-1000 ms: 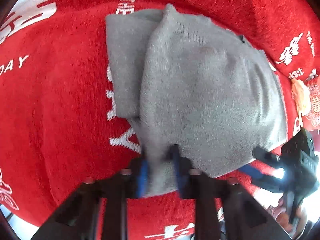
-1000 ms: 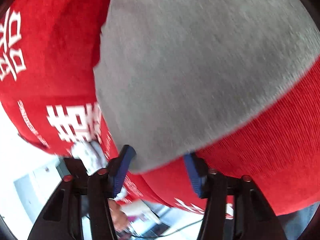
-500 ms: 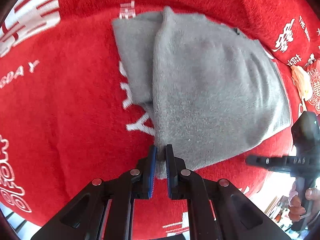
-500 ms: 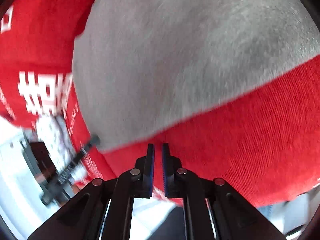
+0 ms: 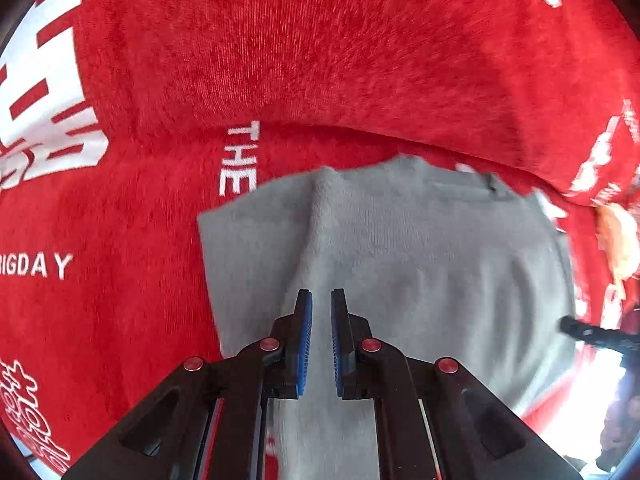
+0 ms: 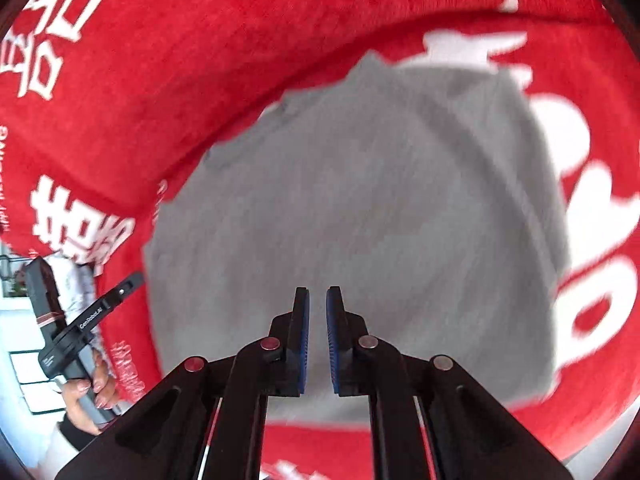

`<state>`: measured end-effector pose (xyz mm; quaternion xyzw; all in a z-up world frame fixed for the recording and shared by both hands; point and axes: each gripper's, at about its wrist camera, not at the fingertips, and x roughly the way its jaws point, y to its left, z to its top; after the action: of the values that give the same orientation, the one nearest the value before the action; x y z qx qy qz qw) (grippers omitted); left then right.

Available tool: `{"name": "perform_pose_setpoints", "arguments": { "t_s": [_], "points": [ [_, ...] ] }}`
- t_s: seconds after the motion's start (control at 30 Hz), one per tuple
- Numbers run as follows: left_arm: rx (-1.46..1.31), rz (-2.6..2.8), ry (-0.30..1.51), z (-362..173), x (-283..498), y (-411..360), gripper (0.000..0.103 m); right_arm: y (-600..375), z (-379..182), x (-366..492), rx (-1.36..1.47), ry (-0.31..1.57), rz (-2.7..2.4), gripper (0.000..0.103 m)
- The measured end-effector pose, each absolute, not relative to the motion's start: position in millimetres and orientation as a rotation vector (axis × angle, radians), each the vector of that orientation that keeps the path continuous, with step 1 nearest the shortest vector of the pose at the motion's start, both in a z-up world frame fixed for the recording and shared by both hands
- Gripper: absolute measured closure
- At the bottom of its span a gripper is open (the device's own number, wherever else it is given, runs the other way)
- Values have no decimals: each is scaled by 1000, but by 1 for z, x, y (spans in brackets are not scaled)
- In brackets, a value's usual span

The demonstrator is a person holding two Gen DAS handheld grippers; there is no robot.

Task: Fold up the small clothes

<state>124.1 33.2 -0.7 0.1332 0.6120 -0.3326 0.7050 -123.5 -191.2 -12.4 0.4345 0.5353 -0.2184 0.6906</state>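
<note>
Garment (image 5: 420, 264) grey, knit | folded, flat | on red cover (image 5: 320, 60)

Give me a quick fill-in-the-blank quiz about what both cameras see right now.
1. The folded garment is ____ in color.
2. It lies on a ____ cloth with white lettering.
3. The left gripper has ____ pads on its fingers.
4. Between the fingers of the right gripper there is ____.

Answers: gray; red; blue; nothing

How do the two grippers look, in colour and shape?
Both the left gripper and the right gripper have black angular linkages with round reddish-silver pins and flat fingers faced with ribbed blue pads. White lettering marks the left one's side.
</note>
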Motion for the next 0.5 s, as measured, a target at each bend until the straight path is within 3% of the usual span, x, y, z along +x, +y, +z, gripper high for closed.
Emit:
{"name": "perform_pose_setpoints", "arguments": {
  "t_s": [0.13,0.27,0.43,0.47,0.5],
  "points": [
    [308,-661,1418,-29,133,35,92,-217,-28,-123,1017,1180,-555,91],
    [278,-657,1456,-32,143,50,82,-244,-36,-150,1147,1081,-645,95],
    [307,-626,1457,-22,140,56,82,-264,-32,-176,1256,1018,-733,94],
    [321,-625,1454,-19,137,56,82,-261,-30,-176,1261,1018,-716,93],
    [329,-629,1456,-17,134,56,82,-259,-27,-175,1260,1023,-696,83]
  ]
}}
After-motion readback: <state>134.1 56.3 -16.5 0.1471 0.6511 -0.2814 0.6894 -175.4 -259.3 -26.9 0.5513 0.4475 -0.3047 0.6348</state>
